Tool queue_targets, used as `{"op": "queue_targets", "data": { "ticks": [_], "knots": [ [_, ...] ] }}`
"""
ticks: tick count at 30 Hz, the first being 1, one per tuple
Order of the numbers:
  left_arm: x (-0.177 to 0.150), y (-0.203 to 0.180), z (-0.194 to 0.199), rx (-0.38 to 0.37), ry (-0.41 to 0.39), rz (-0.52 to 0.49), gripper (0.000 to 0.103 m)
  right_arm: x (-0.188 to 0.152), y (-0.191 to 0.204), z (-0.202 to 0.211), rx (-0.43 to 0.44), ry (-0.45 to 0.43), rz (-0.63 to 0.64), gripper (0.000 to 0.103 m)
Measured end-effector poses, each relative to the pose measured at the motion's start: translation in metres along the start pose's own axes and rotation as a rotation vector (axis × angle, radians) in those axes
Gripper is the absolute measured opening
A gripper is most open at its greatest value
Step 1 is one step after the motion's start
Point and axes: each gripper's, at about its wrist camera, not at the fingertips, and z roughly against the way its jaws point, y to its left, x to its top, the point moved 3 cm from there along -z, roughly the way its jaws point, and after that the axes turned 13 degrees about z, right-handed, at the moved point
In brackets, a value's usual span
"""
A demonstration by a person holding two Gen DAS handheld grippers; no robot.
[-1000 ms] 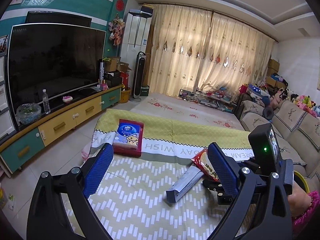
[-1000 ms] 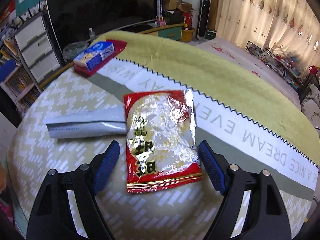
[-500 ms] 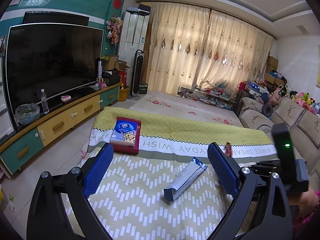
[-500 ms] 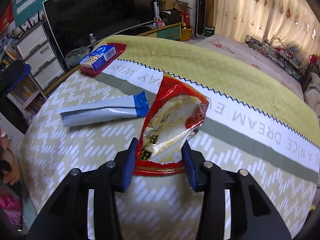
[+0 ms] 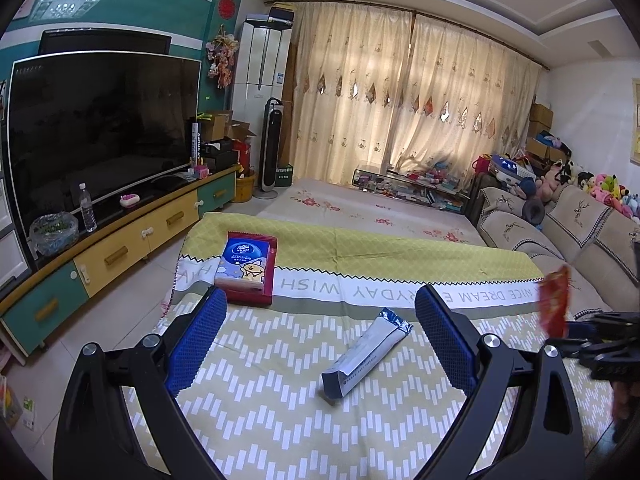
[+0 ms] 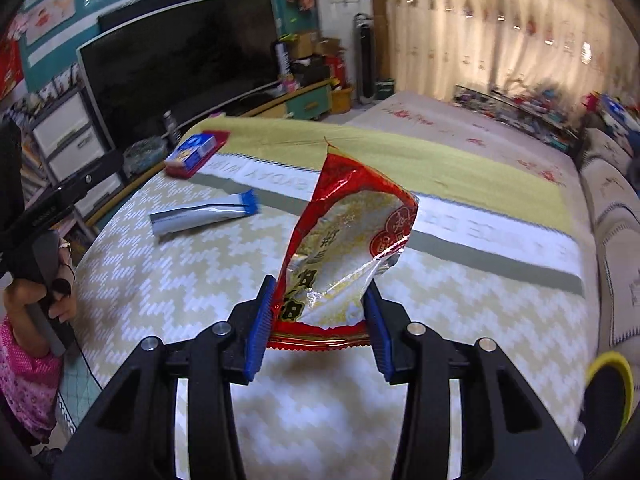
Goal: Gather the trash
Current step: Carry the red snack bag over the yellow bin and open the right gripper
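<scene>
My right hand-held gripper (image 6: 320,320) clamps the red wrapper (image 6: 348,248), lifted off the worktop (image 6: 160,280). Left hand-held gripper (image 5: 320,344) spread wide, nothing held, above grey wrapper (image 5: 366,350); tissue pack (image 5: 244,266) near far edge.

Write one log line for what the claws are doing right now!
right claw: shut on red snack wrapper | left claw: open, empty | grey wrapper: on table

A home living room: television (image 5: 100,136), sofa (image 5: 576,236), curtains (image 5: 412,100).

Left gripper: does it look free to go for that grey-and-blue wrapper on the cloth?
Probably yes: the left gripper is open and empty, the grey-and-blue wrapper lies flat right ahead between its fingers, nothing on top.
</scene>
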Motion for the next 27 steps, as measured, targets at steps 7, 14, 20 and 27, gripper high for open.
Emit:
{"op": "queue_targets", "data": {
  "ticks": [7,14,20,27],
  "knots": [
    [-0.003,-0.003,-0.002,-0.001,0.014,-0.016,0.094,-0.055,-0.081,0.053,-0.162,-0.011,-0.174,0.042],
    [-0.007,-0.009,-0.007,-0.003,0.033,-0.033,0.094,-0.134,-0.174,0.075,-0.354,0.075,-0.402,0.043],
    [-0.013,-0.014,-0.013,-0.004,0.056,-0.053,0.094,-0.185,-0.223,0.074,-0.46,0.157,-0.525,0.055],
    [-0.017,-0.017,-0.018,-0.013,0.08,-0.067,0.094,-0.197,-0.236,0.088,-0.53,0.143,-0.552,0.063]
  ]
}}
